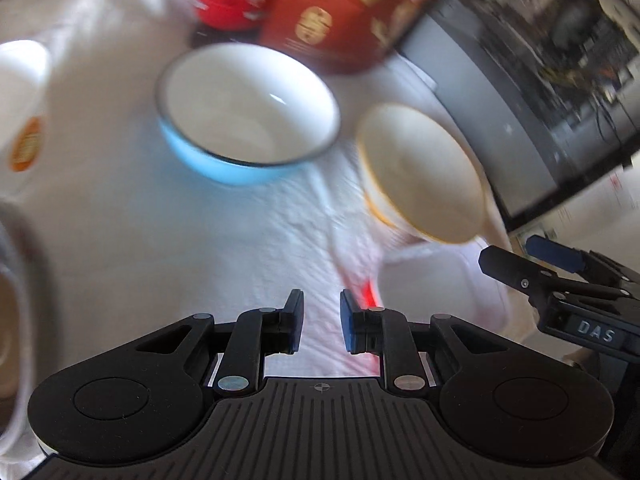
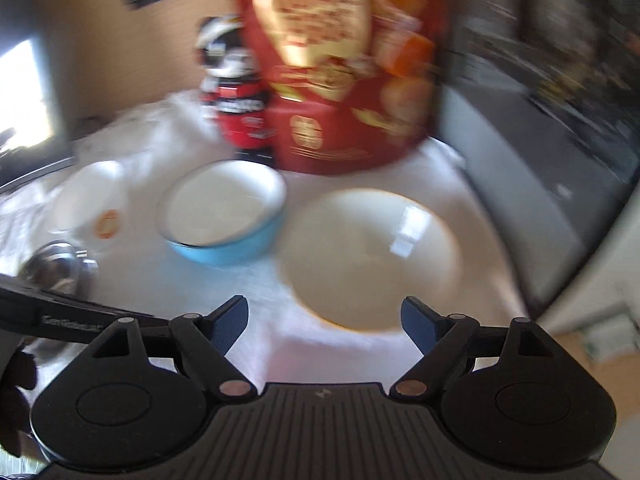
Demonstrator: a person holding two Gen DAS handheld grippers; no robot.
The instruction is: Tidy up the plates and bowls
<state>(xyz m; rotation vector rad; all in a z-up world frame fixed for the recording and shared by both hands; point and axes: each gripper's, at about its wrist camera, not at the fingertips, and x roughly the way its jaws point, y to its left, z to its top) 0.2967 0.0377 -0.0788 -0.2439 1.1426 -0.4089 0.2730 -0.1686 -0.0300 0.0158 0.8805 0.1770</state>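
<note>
A white cloth (image 2: 248,352) with a fine crinkled weave covers the table. At its far side stands a large red bag (image 2: 344,80) printed with gold and orange pictures, and just left of it a red and black canister (image 2: 236,108), partly hidden behind the bag. A shiny metal lid (image 2: 56,268) lies at the left edge. A dark grey cabinet (image 2: 532,184) runs along the right side of the table.
</note>
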